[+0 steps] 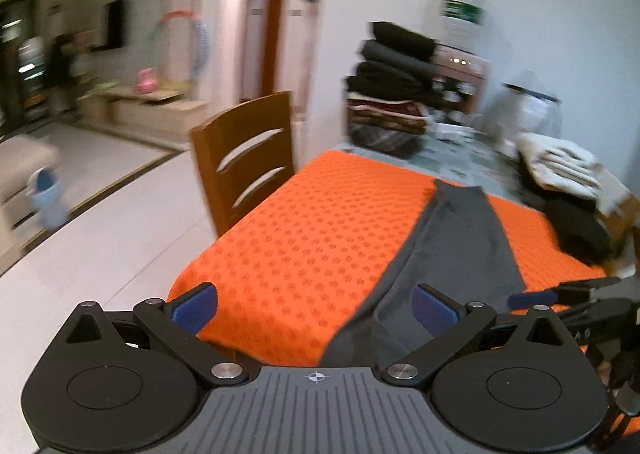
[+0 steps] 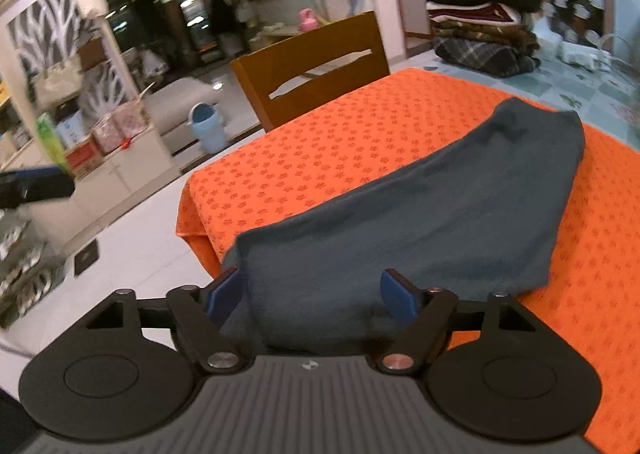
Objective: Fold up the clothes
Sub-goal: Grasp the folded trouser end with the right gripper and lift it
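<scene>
Perhaps "A9" on right gripper [image 1: 576, 306].

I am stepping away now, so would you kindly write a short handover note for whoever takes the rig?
Left gripper: open, holding nothing, at the near table edge beside the garment.
Right gripper: open, its fingers either side of the garment's near end; contact unclear.
Grey garment: lies lengthwise on the orange tablecloth, near end draping over the edge.
Done: garment laid out, apparently folded narrow.
Left: grasp the near end and fold it toward the far end.
</scene>
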A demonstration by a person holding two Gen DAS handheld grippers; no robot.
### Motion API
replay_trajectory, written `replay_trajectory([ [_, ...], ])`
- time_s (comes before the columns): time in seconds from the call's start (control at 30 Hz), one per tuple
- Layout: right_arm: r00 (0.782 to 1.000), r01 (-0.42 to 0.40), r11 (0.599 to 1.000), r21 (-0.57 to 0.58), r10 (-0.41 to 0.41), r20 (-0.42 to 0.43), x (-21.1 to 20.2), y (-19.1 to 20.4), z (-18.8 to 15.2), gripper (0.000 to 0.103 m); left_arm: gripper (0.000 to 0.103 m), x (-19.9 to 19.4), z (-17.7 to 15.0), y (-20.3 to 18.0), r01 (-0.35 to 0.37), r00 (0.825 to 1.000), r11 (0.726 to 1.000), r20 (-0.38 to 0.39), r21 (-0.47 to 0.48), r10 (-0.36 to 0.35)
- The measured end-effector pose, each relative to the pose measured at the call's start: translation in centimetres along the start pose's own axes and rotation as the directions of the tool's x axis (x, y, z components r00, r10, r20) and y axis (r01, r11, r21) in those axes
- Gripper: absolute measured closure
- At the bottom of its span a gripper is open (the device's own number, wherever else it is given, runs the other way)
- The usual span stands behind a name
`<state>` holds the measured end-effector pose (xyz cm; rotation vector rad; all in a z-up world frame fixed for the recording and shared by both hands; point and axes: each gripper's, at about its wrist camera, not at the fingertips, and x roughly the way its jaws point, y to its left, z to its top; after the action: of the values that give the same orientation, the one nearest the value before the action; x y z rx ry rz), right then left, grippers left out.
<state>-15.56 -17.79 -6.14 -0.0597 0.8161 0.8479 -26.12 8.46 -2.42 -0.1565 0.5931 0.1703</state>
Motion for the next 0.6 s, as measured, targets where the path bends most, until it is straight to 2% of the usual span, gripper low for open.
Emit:
replay_trajectory([
  [0.17,0.997,0.070,0.995,0.072,-0.071,0.012,0.8,3.7,-2.5,0.041,0.000,2.3,2.2,3.7,0.151,0.989,0.979,-0.028,0.135,-0.148],
  [0.23,0.996,0.084,0.991,0.107,-0.083,-0.008,1.3,4.5,-3.5,0.062,0.000,3.6,3.0,4.7,0.200,0.980,0.965,-0.043,0.168,-0.196],
  [0.27,0.996,0.086,0.988,0.125,-0.084,-0.025,1.7,4.9,-4.0,0.066,0.000,4.4,3.5,5.1,0.225,0.974,0.959,-0.050,0.171,-0.220],
  [0.4,0.986,0.163,0.972,0.170,-0.153,-0.070,2.5,5.6,-5.8,0.068,0.000,7.8,5.4,6.1,0.313,0.950,0.924,-0.078,0.220,-0.304],
  [0.53,0.969,0.237,0.957,0.165,-0.222,-0.105,4.0,5.9,-6.9,0.068,0.000,10.8,7.0,5.8,0.370,0.929,0.889,-0.115,0.269,-0.352],
  [0.6,0.966,0.242,0.956,0.164,-0.221,-0.137,5.1,5.8,-6.8,0.069,0.000,11.6,7.9,5.9,0.413,0.911,0.867,-0.125,0.278,-0.394],
])
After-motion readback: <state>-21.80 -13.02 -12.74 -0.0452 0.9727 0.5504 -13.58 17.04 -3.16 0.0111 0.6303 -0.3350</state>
